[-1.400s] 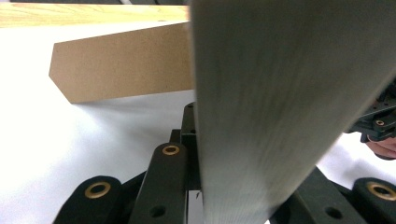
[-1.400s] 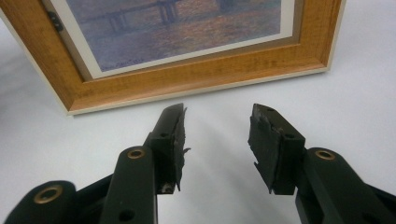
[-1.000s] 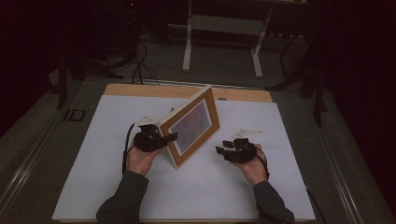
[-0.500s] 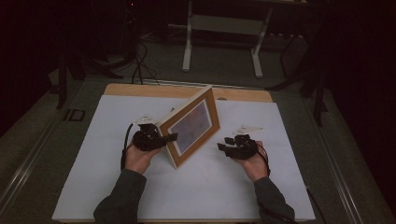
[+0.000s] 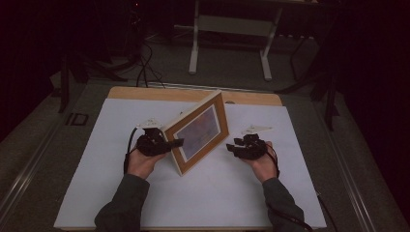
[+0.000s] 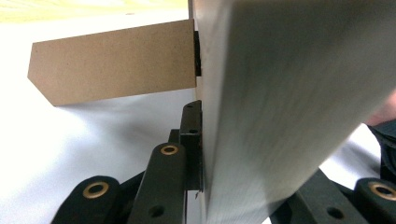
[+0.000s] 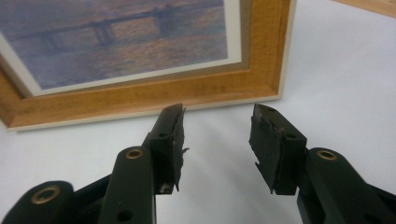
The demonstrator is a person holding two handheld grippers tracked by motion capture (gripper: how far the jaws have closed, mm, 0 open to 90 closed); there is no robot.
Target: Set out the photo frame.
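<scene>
left gripper (image 5: 169, 144): clamped on the left edge of the picture frame; in the left gripper view one jaw sits flat against the frame's back, the other comes up on the front side
easel back (image 6: 114, 60): brown cardboard flap, sticks out from the rear of the frame, lower corner down toward the white mat
picture frame (image 5: 197, 131): wooden, standing on its lower edge mid-table, tilted, print side faces the person's right; print shows a hazy bridge scene (image 7: 116, 37)
white mat (image 5: 217, 193): covers the table, the frame rests on it
right gripper (image 5: 236, 149): jaws apart, nothing between them, just off the frame's right side, not touching; in its own view the jaws point at the frame's lower rail
table (image 5: 145, 93): wooden top, strip visible past the mat's far edge
</scene>
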